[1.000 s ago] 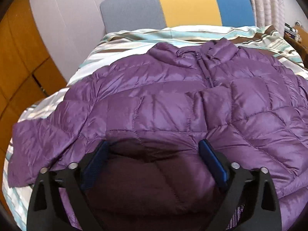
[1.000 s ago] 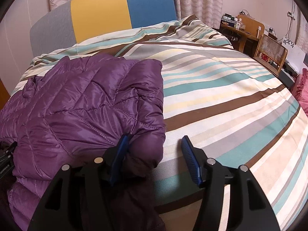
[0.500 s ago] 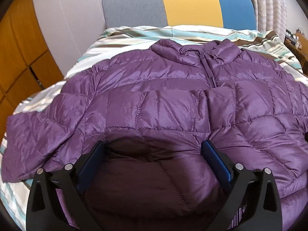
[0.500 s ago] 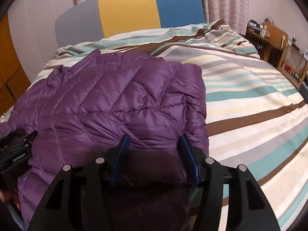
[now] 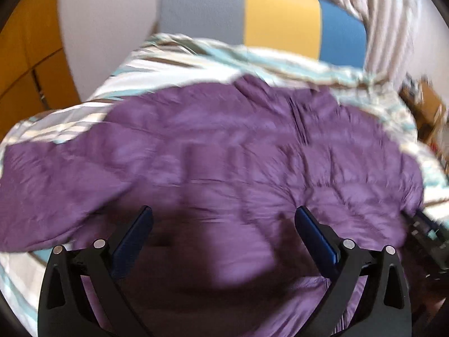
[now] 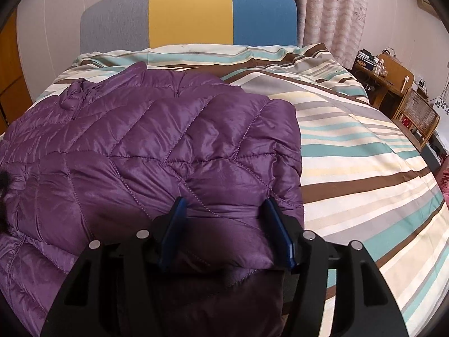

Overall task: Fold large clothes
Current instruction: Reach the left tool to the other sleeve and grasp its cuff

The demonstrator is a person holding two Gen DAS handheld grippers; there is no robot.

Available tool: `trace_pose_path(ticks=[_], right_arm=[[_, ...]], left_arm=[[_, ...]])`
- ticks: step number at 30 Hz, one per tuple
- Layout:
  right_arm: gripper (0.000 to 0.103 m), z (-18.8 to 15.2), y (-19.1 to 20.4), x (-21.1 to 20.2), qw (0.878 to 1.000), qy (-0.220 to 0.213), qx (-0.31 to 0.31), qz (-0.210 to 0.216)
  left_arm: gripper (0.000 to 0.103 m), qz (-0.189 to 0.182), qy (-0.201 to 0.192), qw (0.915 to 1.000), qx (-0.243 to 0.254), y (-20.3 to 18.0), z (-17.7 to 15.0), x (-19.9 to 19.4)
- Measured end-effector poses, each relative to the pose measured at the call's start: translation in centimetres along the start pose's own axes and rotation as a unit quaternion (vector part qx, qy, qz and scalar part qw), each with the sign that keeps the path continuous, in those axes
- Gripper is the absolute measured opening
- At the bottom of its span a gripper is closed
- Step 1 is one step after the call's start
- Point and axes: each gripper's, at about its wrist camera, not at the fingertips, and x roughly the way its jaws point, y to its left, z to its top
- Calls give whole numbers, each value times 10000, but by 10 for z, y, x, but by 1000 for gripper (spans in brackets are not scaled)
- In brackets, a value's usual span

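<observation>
Two sets of tongs, both of matte black plastic. Left tongs [image 5: 223, 221]: forked arms with triangular cut-outs, four round silver pivot pins, long dark-blue pads [image 5: 132, 241] on the inner faces of the fingers. Right tongs [image 6: 224, 210]: same black forked arms, same four silver pins in a row, blue pads [image 6: 280, 233] with a ribbed edge.

Right hand-held gripper [image 6: 224, 219] now straddles the jacket [image 6: 157, 151].
</observation>
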Motion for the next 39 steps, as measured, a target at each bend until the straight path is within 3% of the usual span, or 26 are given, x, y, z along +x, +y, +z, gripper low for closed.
trace_pose_path(ticks=[5,11,16,22,23,28,32,34,38,39], right_arm=[[59,-1,0,-1,10000,0,-10,-10],[59,-2,0,-2,10000,-4,7,12],[59,-2,-1,-2,10000,-7,15,24],[59,-2,0,-2,10000,-5,8,20],[59,-2,-1,-3,10000,-6,7,19],[59,-2,-1,-2,10000,-7,12,25],[60,-2,0,-2,10000,-8,8,20],[60,-2,0,-2,10000,-7,9,21],[60,-3,-1,-2,10000,-8,7,20],[60,-3,-1,-3,10000,-8,6,18]], left_arm=[[100,356,-492,9970,-481,53,-1,-38],[100,1061,-591,9847,-1253,133,-14,-65],[100,1492,-525,9595,-2331,207,-40,-86],[100,1830,-421,9229,-3363,273,-81,-100],[100,1871,-404,9138,-3583,285,-89,-101],[100,1749,-550,8858,-4263,320,-106,-104],[100,1577,-717,8548,-4891,356,-111,-102],[100,1504,-765,8449,-5077,367,-110,-99],[87,1538,-852,8315,-5270,391,-103,-92],[79,1594,-914,8282,-5294,395,-103,-92]])
